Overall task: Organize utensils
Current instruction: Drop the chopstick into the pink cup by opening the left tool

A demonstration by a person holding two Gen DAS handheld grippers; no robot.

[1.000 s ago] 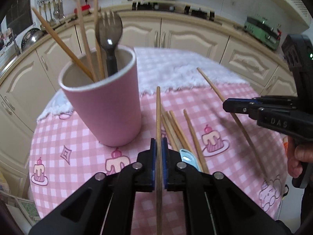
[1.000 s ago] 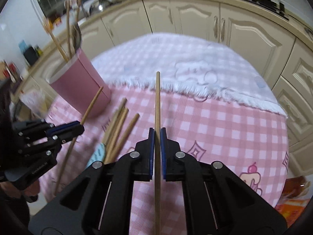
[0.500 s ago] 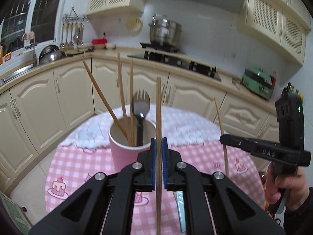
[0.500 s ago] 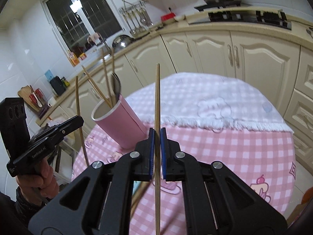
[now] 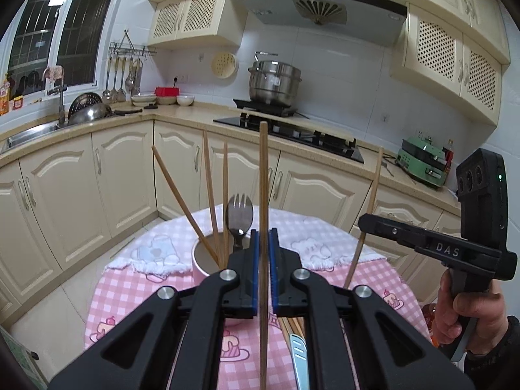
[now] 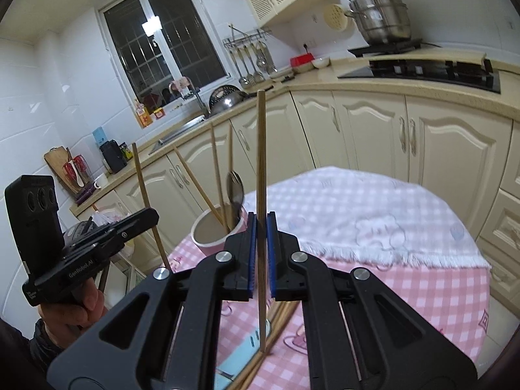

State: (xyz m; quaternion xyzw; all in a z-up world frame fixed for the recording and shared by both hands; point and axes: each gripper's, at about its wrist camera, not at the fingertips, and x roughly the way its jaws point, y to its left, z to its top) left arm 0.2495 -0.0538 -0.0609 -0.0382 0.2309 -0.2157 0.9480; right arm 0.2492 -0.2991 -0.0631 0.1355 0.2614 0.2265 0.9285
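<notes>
Both grippers, left (image 5: 264,271) and right (image 6: 261,255), are each clamped on one chopstick (image 5: 264,195) above the surface (image 6: 422,292); cup (image 6: 211,230) sits just ahead, so tip each stick vertical over the rim, avoid the fork (image 5: 240,217), then release.

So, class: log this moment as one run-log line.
left gripper: shut on chopstick | right gripper: shut on chopstick | cup: three chopsticks, spork | table: more chopsticks
</notes>
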